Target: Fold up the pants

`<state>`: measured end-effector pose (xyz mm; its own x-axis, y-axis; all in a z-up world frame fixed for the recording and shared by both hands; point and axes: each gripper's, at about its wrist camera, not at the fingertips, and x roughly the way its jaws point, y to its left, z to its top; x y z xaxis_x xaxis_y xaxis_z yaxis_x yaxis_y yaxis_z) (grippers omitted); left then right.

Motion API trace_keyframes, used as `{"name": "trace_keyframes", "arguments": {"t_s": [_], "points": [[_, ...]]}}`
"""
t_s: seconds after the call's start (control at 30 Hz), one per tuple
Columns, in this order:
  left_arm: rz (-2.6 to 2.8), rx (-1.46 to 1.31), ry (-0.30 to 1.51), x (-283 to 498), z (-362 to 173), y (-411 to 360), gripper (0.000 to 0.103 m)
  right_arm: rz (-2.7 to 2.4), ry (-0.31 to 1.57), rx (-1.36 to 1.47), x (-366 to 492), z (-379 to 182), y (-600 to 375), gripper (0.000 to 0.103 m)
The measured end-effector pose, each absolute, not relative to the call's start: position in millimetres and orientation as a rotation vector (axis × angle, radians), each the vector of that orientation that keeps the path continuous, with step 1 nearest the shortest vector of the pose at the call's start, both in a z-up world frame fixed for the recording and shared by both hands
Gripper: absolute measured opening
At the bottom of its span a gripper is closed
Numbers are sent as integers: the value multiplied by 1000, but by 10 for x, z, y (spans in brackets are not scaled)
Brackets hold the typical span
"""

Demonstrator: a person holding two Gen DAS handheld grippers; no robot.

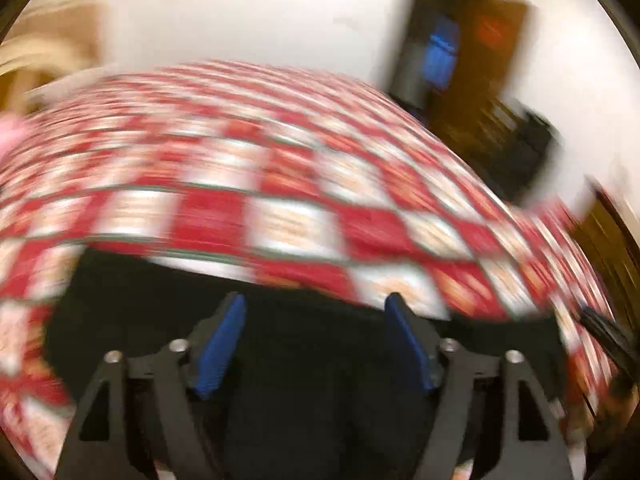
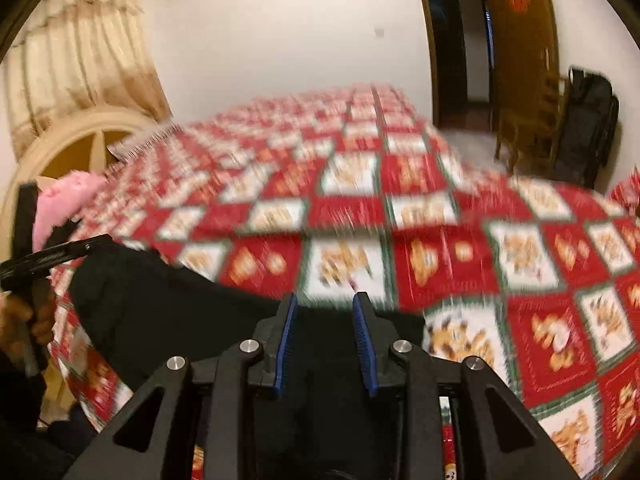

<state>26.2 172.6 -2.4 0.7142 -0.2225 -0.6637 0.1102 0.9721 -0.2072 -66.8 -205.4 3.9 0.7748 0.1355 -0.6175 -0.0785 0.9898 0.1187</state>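
two motion-blurred fisheye views look along hand-held grippers over a bed with a red-and-white checked bedspread (image 2: 440,208). black pants (image 2: 180,300) lie on the near part of the bed, close to its front edge, directly under both tools.

the left gripper (image 1: 316,316) has its blue-padded jaws spread wide, nothing between them, hovering over the dark cloth. the right gripper (image 2: 325,312) has a narrower gap between its jaws and also seems to grip nothing, though the dark cloth beneath makes contact hard to judge.

the pants appear to run left to right across the bed's near edge, long axis roughly parallel to that edge. which end is the waistband cannot be told.

likely risks: with both views smeared by fast movement, a jaw could close on the bedspread along with the pants, or catch only one layer, so the fold drags crooked. the cloth lying near the edge could also slide off the bed.
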Motion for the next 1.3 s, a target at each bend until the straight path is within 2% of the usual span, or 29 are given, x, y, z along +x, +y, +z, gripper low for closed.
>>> {"name": "trace_keyframes", "arguments": {"t_s": [0.07,0.13,0.23,0.43,0.63,0.67,0.73,0.77,0.8,0.97,1.1,1.3], "points": [[87,-186,688,239,-31,2328,77,141,625,87,-741,178,-1962,40],[221,-197,649,219,-97,2712,79,174,608,102,-799,276,-1899,40],[257,-283,727,324,-348,3126,80,231,612,114,-861,360,-1765,40],[222,-319,811,502,-738,3205,80,285,643,139,-1082,450,-1631,40],[208,-326,781,440,-767,3205,79,248,641,225,-1265,503,-1820,40],[203,-334,777,464,-775,3225,73,236,637,240,-1277,506,-1861,40],[182,-349,764,444,-754,3240,53,211,630,276,-1292,504,-1952,40],[165,-363,760,431,-735,3247,32,201,627,303,-1301,492,-2005,40],[131,-391,763,434,-722,3252,25,196,627,320,-1303,488,-2039,40],[143,-366,744,391,-562,3095,22,130,633,381,-1317,394,-2243,40],[44,-360,652,254,-163,2831,21,60,629,420,-1381,327,-2452,40],[-257,-140,500,-39,469,1617,21,-20,614,472,-1479,268,-2717,40]]}}
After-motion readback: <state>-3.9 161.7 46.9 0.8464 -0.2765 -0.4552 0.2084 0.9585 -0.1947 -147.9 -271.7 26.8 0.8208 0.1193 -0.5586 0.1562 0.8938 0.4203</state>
